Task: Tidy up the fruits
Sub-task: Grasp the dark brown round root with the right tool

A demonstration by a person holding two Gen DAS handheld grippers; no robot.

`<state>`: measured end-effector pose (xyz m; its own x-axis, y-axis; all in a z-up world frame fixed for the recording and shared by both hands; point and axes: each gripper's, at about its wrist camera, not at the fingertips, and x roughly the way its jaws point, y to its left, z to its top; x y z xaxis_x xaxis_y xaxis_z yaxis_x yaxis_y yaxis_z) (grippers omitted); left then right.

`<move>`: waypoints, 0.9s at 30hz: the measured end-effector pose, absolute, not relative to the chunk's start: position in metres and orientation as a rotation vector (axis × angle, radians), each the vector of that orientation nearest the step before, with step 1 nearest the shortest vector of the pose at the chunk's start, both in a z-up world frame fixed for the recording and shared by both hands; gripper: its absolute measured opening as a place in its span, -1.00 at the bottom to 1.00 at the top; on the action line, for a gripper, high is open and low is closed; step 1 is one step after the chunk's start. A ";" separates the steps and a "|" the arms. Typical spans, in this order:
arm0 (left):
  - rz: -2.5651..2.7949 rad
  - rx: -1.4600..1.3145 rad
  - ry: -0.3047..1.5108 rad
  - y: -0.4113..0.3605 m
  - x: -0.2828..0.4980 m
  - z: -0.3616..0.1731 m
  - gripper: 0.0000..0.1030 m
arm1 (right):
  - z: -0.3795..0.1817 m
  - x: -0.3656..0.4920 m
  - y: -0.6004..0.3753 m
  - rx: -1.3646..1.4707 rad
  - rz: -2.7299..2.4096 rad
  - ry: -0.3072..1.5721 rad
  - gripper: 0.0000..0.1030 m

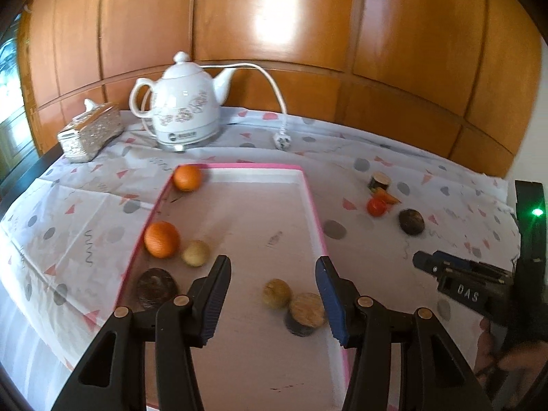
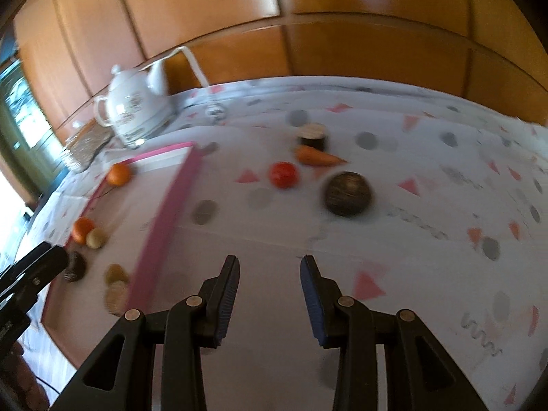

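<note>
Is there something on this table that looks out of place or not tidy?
Yes. Four items lie on the tablecloth outside the pink tray: a dark round fruit, a tomato, a carrot and a cut dark piece. The kettle plug lies loose, unplugged.

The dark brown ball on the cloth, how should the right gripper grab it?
Grip the dark brown ball across its widest middle, coming from the near side, where the open right gripper already faces it. It is round, so off-centre fingers would likely slip; the carrot and tomato crowd its far left.
</note>
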<state>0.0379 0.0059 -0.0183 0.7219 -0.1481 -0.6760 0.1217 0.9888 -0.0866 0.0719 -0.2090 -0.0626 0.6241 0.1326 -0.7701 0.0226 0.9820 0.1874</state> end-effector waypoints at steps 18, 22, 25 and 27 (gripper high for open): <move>-0.242 0.038 0.796 -0.039 0.043 -0.030 0.02 | -0.074 0.077 -0.260 0.213 -0.056 0.902 -0.12; -0.247 0.034 0.802 -0.043 0.049 -0.030 0.02 | -0.074 0.089 -0.257 0.177 -0.045 0.901 -0.11; -0.250 0.036 0.800 -0.046 0.052 -0.030 0.03 | -0.074 0.100 -0.255 0.154 -0.040 0.898 0.04; -0.251 0.038 0.801 -0.048 0.054 -0.030 0.03 | -0.075 0.108 -0.254 0.137 -0.038 0.896 0.10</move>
